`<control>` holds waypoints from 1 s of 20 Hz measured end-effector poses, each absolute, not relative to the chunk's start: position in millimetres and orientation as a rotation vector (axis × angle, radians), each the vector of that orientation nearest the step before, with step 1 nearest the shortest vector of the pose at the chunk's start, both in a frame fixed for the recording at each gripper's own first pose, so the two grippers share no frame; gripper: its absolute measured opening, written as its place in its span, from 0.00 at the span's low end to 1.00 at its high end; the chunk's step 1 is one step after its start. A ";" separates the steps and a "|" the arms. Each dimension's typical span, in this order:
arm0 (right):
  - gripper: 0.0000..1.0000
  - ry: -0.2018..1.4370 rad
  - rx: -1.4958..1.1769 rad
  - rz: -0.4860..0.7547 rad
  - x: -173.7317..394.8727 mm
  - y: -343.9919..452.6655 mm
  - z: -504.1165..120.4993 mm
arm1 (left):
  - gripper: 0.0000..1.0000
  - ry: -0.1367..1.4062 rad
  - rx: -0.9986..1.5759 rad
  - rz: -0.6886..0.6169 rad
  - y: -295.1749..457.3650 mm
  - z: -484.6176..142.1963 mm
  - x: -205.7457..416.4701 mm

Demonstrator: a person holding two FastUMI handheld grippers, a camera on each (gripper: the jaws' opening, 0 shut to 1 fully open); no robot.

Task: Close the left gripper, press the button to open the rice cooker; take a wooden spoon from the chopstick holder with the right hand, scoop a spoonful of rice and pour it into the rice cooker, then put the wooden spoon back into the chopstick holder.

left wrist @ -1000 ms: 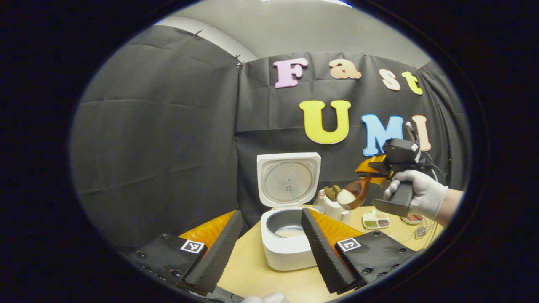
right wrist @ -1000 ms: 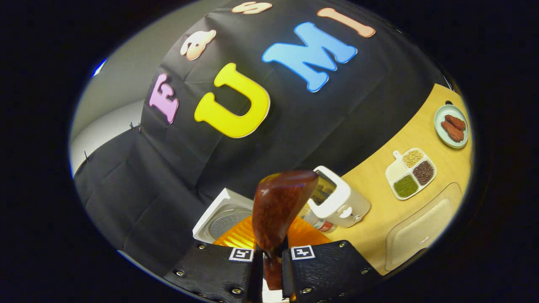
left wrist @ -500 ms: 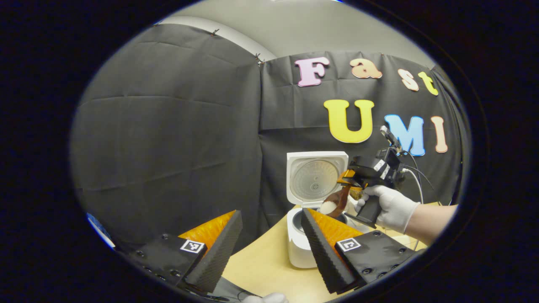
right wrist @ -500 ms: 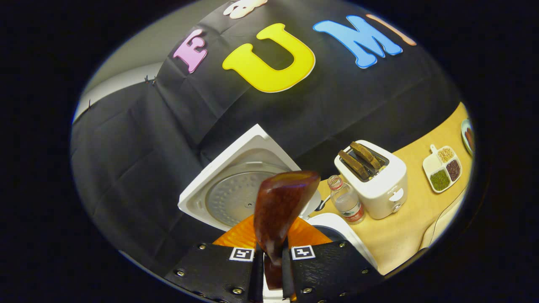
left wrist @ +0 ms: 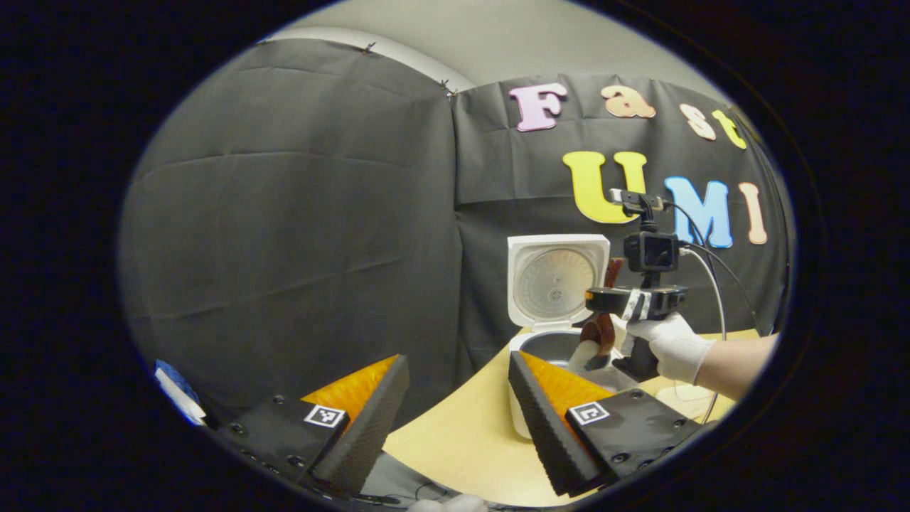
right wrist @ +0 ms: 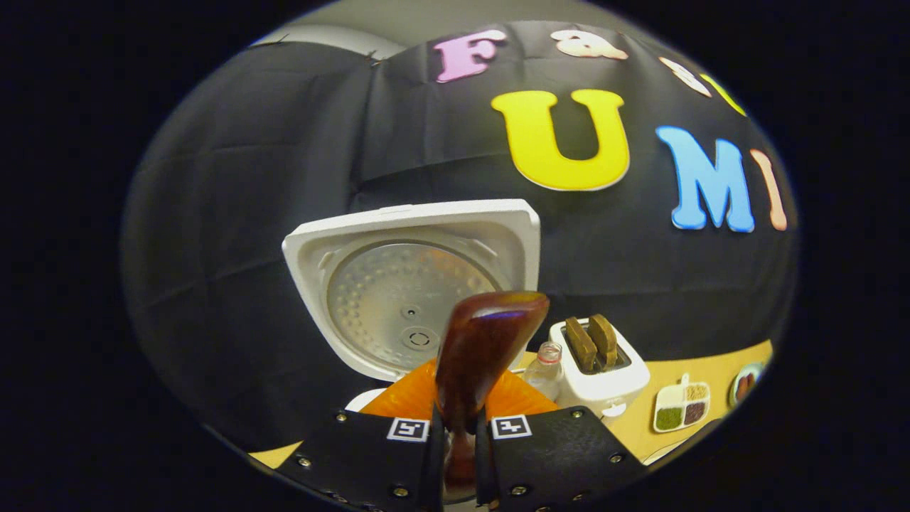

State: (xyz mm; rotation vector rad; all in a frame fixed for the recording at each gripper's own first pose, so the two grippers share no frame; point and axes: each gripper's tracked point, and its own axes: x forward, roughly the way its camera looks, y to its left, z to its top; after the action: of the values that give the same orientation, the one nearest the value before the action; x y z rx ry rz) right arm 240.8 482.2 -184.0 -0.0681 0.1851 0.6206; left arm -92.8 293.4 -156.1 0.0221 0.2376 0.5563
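Note:
The white rice cooker (left wrist: 530, 419) stands on the wooden table with its lid (left wrist: 558, 281) raised upright and its grey inner pot (left wrist: 551, 345) exposed. A gloved hand (left wrist: 672, 345) holds my right gripper (left wrist: 629, 302) just above the pot. It is shut on the wooden spoon (left wrist: 597, 334), whose bowl hangs steeply down over the pot with white rice (left wrist: 584, 353) at its tip. In the right gripper view the spoon's broad brown handle (right wrist: 487, 338) rises from between the shut fingers of my right gripper (right wrist: 455, 444), in front of the lid (right wrist: 409, 284). My left gripper (left wrist: 456, 359) stays open with nothing in it, low and left of the cooker.
A white toaster (right wrist: 601, 370) holding two brown slices and a small plastic bottle (right wrist: 544, 364) stand right of the cooker. Farther right are a divided dish of grains (right wrist: 680, 409) and a plate (right wrist: 743, 384). A cable (left wrist: 714, 284) trails from the right gripper.
The right gripper has carried the spoon left to above the open pot and tipped its bowl downward. The left gripper's view has swung left, so the cooker sits farther right.

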 end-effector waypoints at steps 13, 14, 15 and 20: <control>0.17 -0.084 -0.517 0.750 204.2 496.5 -166.8 | 1.00 0.238 0.025 0.564 289.4 -151.3 -97.2; 0.18 -0.079 -0.502 0.749 208.3 496.1 -167.7 | 1.00 0.239 0.027 0.562 287.6 -151.0 -96.4; 0.18 -0.071 -0.476 0.751 209.6 496.3 -165.9 | 1.00 0.239 0.030 0.562 287.0 -150.3 -96.2; 0.17 0.072 -0.165 0.748 212.9 485.8 -142.4 | 0.96 0.251 0.030 0.549 283.2 -149.8 -95.5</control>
State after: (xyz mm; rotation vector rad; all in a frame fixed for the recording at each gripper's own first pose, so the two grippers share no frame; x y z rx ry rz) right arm 212.9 485.8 -142.4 -0.1653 0.0721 0.7475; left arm -95.5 283.2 -149.8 0.0298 0.2513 0.5492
